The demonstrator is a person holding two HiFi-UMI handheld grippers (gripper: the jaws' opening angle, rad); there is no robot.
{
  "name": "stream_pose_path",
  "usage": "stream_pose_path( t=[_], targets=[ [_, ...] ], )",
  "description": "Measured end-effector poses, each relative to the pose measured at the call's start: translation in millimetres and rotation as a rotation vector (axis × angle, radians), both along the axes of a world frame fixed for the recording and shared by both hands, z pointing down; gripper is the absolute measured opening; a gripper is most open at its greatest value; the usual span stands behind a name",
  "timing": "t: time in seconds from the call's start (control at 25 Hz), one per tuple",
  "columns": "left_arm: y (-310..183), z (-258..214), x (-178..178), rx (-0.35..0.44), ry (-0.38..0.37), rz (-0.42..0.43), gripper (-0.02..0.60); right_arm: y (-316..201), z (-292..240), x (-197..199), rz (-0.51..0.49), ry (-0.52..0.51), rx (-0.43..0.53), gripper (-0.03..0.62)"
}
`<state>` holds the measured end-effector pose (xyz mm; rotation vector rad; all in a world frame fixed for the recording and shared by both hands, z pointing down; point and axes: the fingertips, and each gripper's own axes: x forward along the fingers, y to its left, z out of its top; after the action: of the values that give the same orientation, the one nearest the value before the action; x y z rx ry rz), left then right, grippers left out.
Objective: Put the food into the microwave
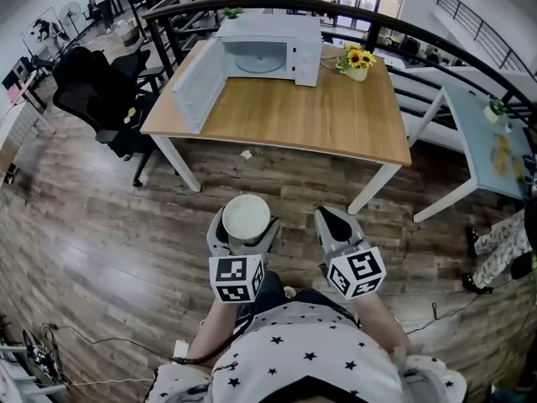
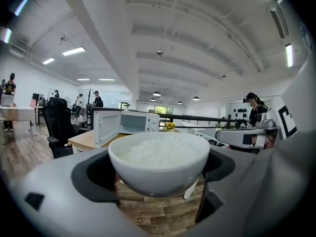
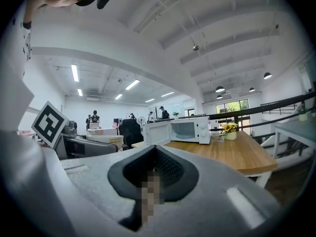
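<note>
A white bowl of rice point(image 1: 245, 217) point(image 2: 159, 161) is held over the wooden floor, and my left gripper point(image 1: 244, 235) point(image 2: 158, 174) is shut on it, one jaw on each side. The white microwave point(image 1: 270, 49) point(image 2: 127, 123) point(image 3: 186, 129) stands at the far side of the wooden table point(image 1: 302, 112), its door point(image 1: 199, 85) swung wide open to the left and the glass turntable point(image 1: 256, 60) bare. My right gripper point(image 1: 336, 227) point(image 3: 154, 174) hangs beside the left one, jaws closed together with nothing between them.
A small pot of sunflowers point(image 1: 357, 60) point(image 3: 229, 129) stands right of the microwave. A black office chair point(image 1: 96, 99) is left of the table, a curved black railing point(image 1: 352, 19) behind it, a pale table point(image 1: 491, 149) at right. People stand far off.
</note>
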<state>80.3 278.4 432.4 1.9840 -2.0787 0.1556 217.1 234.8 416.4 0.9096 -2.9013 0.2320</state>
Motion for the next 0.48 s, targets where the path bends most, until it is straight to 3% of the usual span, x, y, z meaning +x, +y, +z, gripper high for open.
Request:
stream_pose_path(
  t=[0.48],
  targets=[
    [-13,-1,-7,0.000,0.002,-0.011,0.489,-16,4,-9,-0.006,0.005,-0.013,0.006]
  ],
)
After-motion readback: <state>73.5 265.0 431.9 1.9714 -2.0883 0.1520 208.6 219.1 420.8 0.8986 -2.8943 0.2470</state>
